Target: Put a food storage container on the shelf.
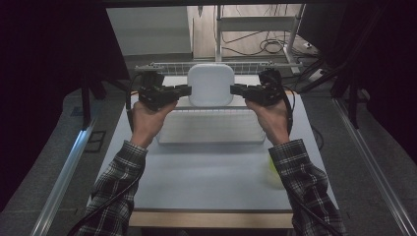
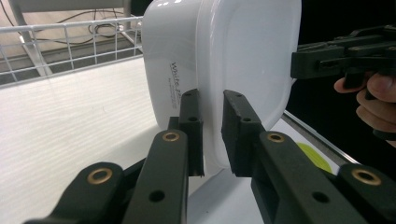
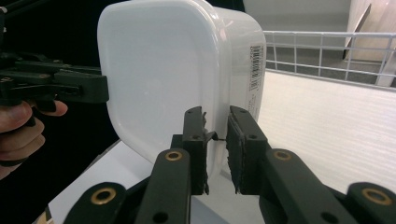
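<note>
My left gripper (image 1: 186, 90) and right gripper (image 1: 235, 90) each pinch the white box (image 1: 211, 84) (one per side).

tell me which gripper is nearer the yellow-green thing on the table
Right. The yellow-green thing lies beside the right forearm at the table's right side. Right gripper grips the white tub on its right edge; left gripper grips its left edge, farther away.

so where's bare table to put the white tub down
The table is bare between the forearms, in front of the white tray. The yellow-green thing by the right sleeve narrows it. Behind the white tub, the wire rack crowds.
</note>
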{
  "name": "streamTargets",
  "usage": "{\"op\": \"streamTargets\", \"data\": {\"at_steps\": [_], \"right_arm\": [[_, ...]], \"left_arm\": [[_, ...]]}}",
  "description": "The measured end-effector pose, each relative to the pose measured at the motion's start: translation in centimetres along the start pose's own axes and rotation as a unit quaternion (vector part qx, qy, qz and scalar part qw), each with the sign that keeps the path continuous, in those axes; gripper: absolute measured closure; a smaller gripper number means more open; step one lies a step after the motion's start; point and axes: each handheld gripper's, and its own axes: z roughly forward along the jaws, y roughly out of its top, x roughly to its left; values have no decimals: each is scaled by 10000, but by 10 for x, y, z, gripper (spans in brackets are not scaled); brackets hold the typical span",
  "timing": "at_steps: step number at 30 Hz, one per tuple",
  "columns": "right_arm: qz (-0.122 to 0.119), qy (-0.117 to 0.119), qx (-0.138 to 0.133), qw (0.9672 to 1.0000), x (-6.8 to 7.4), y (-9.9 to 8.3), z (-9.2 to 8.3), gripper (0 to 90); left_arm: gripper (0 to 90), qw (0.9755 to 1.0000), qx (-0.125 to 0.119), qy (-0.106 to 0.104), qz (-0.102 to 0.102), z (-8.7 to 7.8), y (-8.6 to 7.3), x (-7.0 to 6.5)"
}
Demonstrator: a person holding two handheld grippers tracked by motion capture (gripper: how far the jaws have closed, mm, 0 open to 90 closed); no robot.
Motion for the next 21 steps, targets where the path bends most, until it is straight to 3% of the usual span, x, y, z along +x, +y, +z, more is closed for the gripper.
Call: {"op": "streamTargets", "data": {"at_steps": [11, 15, 18, 21], "right_arm": [[95, -18, 64, 9999, -8, -1, 11, 776], [194, 45, 57, 9998, -10, -1, 13, 774], [234, 69, 45, 9997, -11, -1, 14, 771], [160, 18, 33, 9999, -10, 0, 15, 755]], "left_arm": [[780, 9999, 72, -34, -112, 10, -4, 11], [721, 10000, 60, 44, -32, 14, -5, 13], [689, 9999, -15, -48, -110, 16, -5, 15], [645, 9999, -58, -20, -96, 18, -4, 15]]}}
